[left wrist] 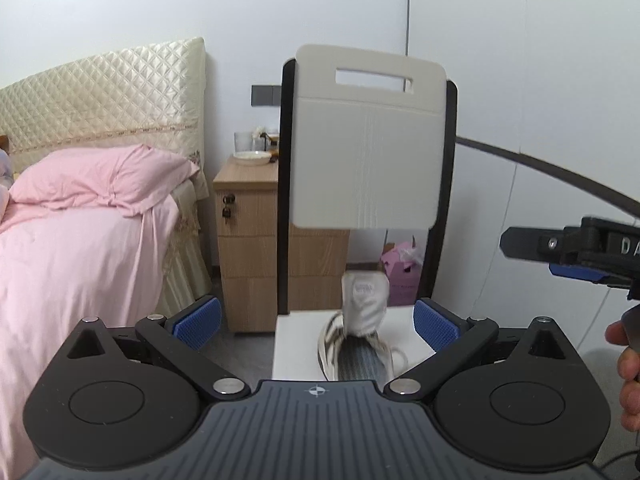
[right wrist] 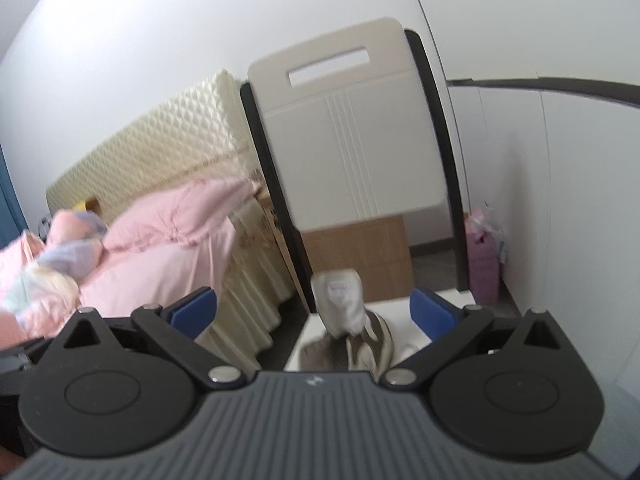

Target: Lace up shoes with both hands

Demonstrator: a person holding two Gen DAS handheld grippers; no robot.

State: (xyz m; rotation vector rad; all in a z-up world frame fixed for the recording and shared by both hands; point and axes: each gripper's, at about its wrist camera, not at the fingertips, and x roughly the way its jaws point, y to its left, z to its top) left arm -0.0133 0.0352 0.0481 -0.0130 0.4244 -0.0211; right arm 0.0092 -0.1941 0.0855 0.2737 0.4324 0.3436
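The shoe (left wrist: 356, 344) sits low in the centre of both wrist views, on the white seat of a chair (left wrist: 368, 136), with its tongue (left wrist: 366, 300) pulled upright and its opening turned toward the cameras. A loose loop of white lace (left wrist: 400, 356) trails off its right side in the left wrist view, just left of that gripper's right blue pad; the other lace end is not visible.

Both tools are spread wide and empty. The left gripper (left wrist: 316, 316) frames the shoe between its blue pads, and the right gripper (right wrist: 312, 308) does the same from a more tilted angle; it also shows at the right edge of the left view, beside part of a hand (left wrist: 628, 360).

The step in hand appears to be the approach, before any lace is picked up. To do it well, each tool should probably come down on its own side of the shoe, go for a lace end and not the tongue, and pinch close to the eyelets so the cord stays short and controllable. The right wrist view is blurred, so slowing before closing would likely help. The shoe looks light and unrestrained, so a sideways tug may drag it across the seat; opposing pulls from the two sides should hold it steadier. The pink bed (left wrist: 80, 240) at the left is well apart.
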